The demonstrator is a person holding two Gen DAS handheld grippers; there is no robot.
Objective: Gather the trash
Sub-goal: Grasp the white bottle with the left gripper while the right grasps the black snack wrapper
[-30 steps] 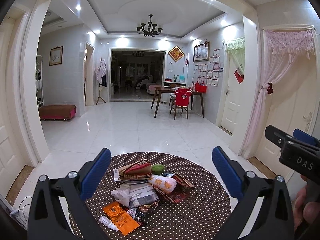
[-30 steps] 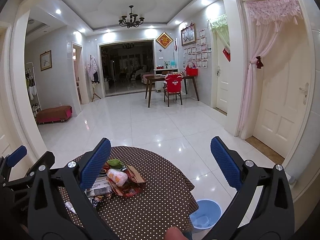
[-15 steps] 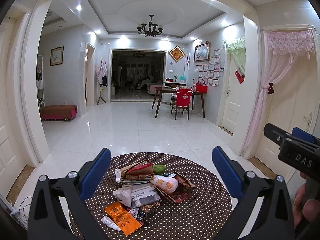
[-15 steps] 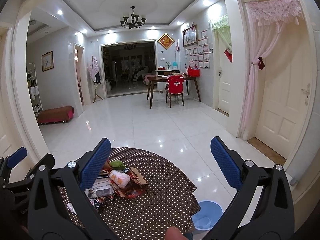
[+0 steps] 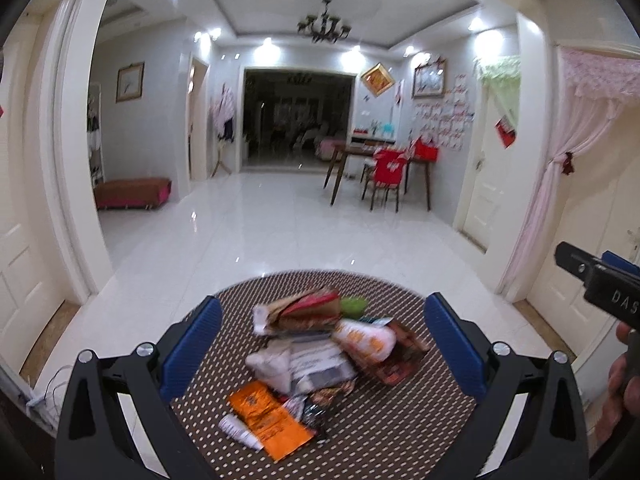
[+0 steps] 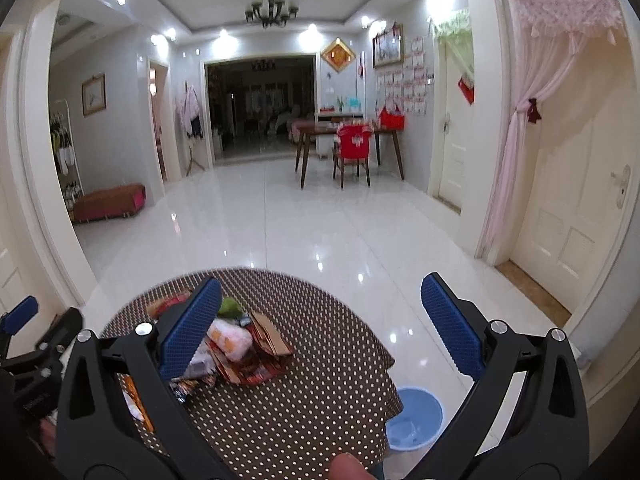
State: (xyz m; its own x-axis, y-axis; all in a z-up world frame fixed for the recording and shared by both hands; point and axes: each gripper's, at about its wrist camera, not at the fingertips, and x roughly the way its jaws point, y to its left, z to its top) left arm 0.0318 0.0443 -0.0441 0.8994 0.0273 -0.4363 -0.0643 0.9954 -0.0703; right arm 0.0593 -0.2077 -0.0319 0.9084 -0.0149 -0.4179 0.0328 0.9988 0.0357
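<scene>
Trash (image 5: 320,344): jumbled colourful wrappers, heaped.

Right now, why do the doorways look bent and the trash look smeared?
Left wrist view: fisheye bends the door frames, and the wrapper pile is motion-blurred. Right wrist view: the same curving, ceiling spotlights glare off the glossy floor, and the blue bin stays fairly sharp.
</scene>
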